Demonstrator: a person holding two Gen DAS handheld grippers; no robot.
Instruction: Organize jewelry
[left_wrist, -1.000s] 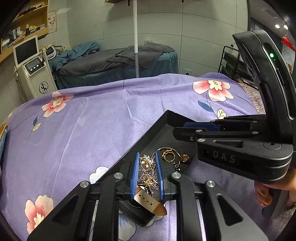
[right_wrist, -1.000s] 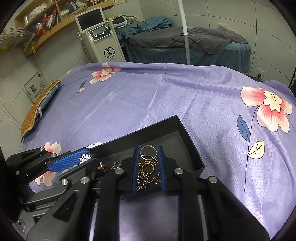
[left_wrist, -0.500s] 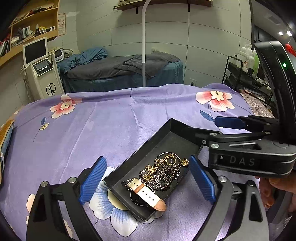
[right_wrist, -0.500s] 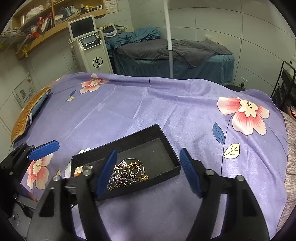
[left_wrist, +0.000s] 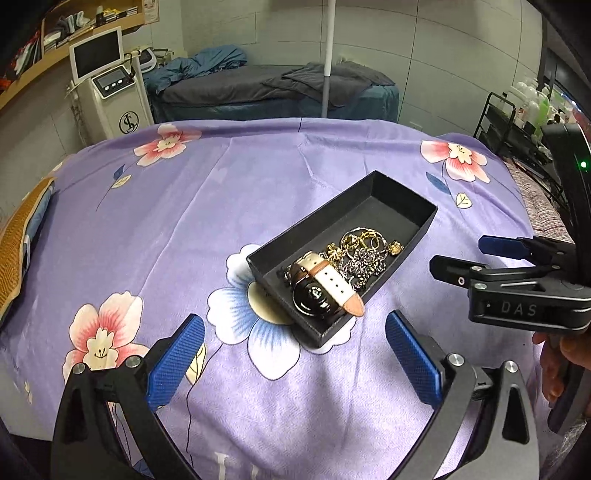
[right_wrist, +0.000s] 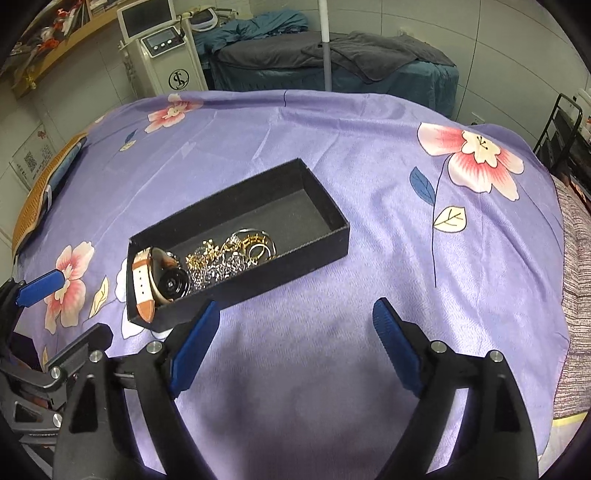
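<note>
So we're seeing the watch (left_wrist: 325, 284) and tangled chains (left_wrist: 364, 254) lying in the black tray (left_wrist: 424, 221) on the purple floral sheet (left_wrist: 221, 192). We're holding the left gripper (left_wrist: 295, 358) and right gripper (right_wrist: 291, 332) near it, jaws just spreading wide, nothing between them.

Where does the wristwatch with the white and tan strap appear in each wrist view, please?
Left wrist view: the wristwatch lies right of centre, at the near end of the black tray.
Right wrist view: the wristwatch lies left of centre, at the tray's left end.
Shared landmark: the pile of chains and rings beside it.
</note>
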